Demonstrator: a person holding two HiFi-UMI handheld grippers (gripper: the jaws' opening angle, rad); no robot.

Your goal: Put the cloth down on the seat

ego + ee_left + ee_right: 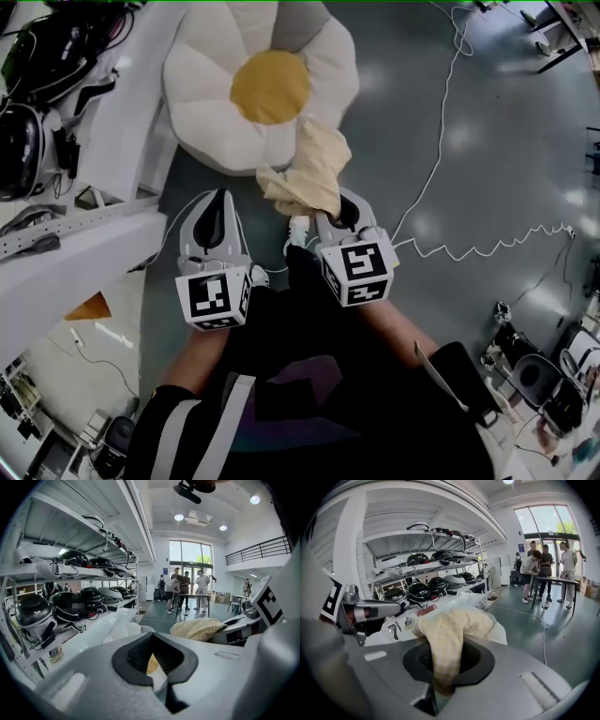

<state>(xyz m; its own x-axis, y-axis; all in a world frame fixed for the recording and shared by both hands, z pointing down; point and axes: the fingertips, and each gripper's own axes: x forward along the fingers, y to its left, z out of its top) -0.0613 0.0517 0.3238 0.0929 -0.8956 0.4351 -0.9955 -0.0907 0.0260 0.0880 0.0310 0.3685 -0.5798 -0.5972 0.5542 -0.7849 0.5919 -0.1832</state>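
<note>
— Left gripper [221,195]?
— Jaws together, nothing between them. It is held beside the right, short of the seat's near edge.
— Right gripper [325,212]?
— Jaws clamped on the cream cloth [309,169], which bunches up beyond them over the near right petals of the daisy-shaped cushion seat [211,122]. Contact between cloth and seat cannot be confirmed.
— Further out?
— Helmet shelving [37,112] along the seat's left.

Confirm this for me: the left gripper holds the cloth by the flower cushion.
Not the left. The right gripper holds the cloth by the flower cushion; the right gripper view shows the cloth pinched in its jaws.
</note>
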